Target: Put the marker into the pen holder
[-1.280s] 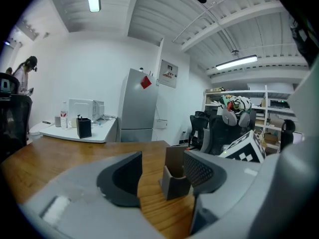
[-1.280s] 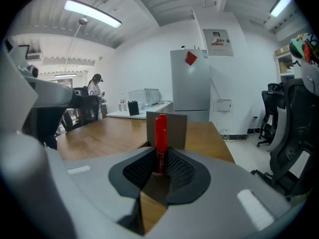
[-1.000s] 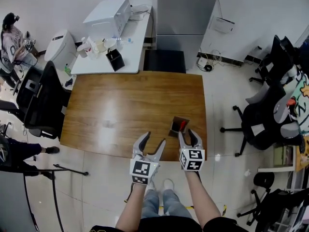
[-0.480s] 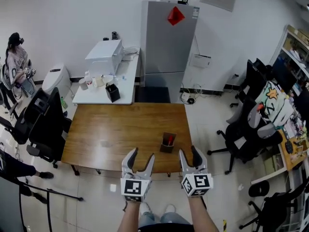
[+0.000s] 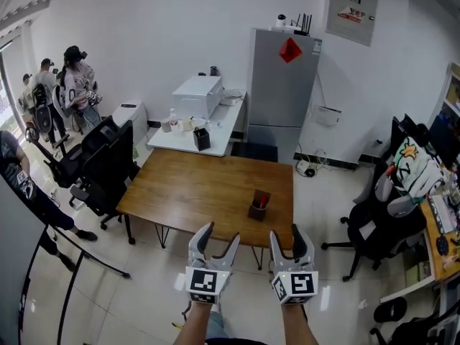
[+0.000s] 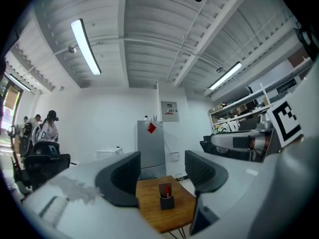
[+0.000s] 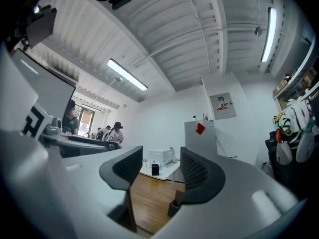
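Note:
A dark pen holder (image 5: 259, 205) stands on the wooden table (image 5: 201, 189) near its right front corner, with a red marker (image 5: 263, 200) upright inside it. Both grippers hang in the air on the near side of the table, well back from the holder. My left gripper (image 5: 214, 237) is open and empty. My right gripper (image 5: 290, 236) has its jaws opening, with nothing between them. The left gripper view shows the pen holder (image 6: 166, 198) and red marker (image 6: 166, 190) far off between the jaws. The right gripper view shows the pen holder (image 7: 174, 207) partly hidden by the right jaw.
A black office chair (image 5: 104, 167) stands at the table's left, another chair (image 5: 377, 221) at the right. Behind the table is a white desk (image 5: 198, 131) with a printer (image 5: 198, 95) and a grey fridge (image 5: 282, 85). Several people (image 5: 68, 85) stand at far left.
The head view has tilted up and drawn back from the table. Both grippers have pulled away from the pen holder and now hang short of the table's near edge. The right jaws have widened.

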